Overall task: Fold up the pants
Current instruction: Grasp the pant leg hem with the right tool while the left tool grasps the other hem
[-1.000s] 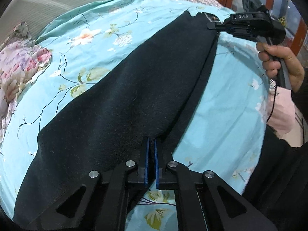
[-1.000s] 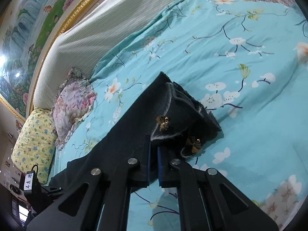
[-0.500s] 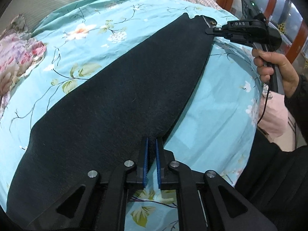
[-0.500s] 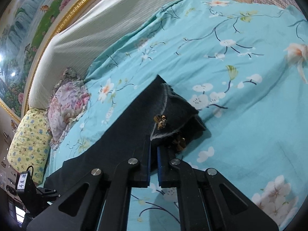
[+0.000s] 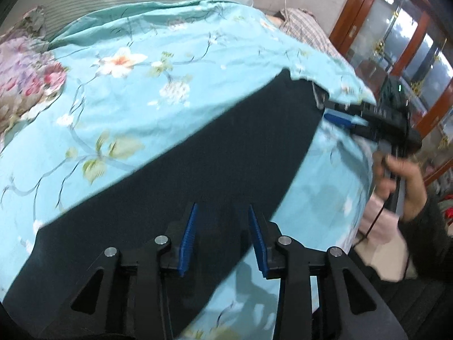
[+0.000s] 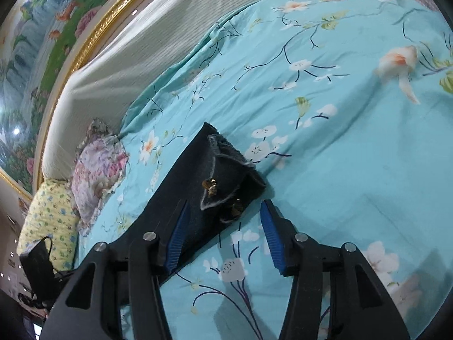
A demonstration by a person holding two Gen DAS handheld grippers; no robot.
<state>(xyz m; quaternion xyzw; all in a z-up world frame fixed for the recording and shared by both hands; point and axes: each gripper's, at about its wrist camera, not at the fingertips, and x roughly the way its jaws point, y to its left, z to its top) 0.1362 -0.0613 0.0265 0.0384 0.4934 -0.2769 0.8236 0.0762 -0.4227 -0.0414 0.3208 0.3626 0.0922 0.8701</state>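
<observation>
- Pants (image 5: 198, 170): dark, matte, fleecy cloth, laid flat as one long band slanting across the bed; in the left wrist view it runs from the lower left corner up to the right gripper at upper right.
- Left gripper (image 5: 222, 240): jaws have just been opening and now stand apart; blue ribbed pads (image 5: 188, 243) hang over the near part of the dark cloth, which shows in the gap between them with neither pad pressing on it.
- Right gripper (image 6: 223, 233): jaws have just been opening and now stand apart; the frayed end of the pants (image 6: 223, 178) lies between and just ahead of the fingers, loose on the cover, the left pad over the cloth, the right pad over bare quilt.
- Pants end, detail: pale fringed edging and two small gold ornaments (image 6: 210, 187); corner slightly bunched.
- Quilt (image 6: 325, 155): turquoise cotton, printed with white and peach blossoms on thin dark branches; softly creased.
- Pillows: one ruffled floral in pink and lilac (image 6: 97, 167), one yellow with small print (image 6: 48, 218), both by the headboard.
- Headboard (image 6: 136, 53): pale ribbed upholstery, curved.
- Person's hand (image 5: 402, 181): wrapped around the right gripper's handle at the bed's far edge; blurred.
</observation>
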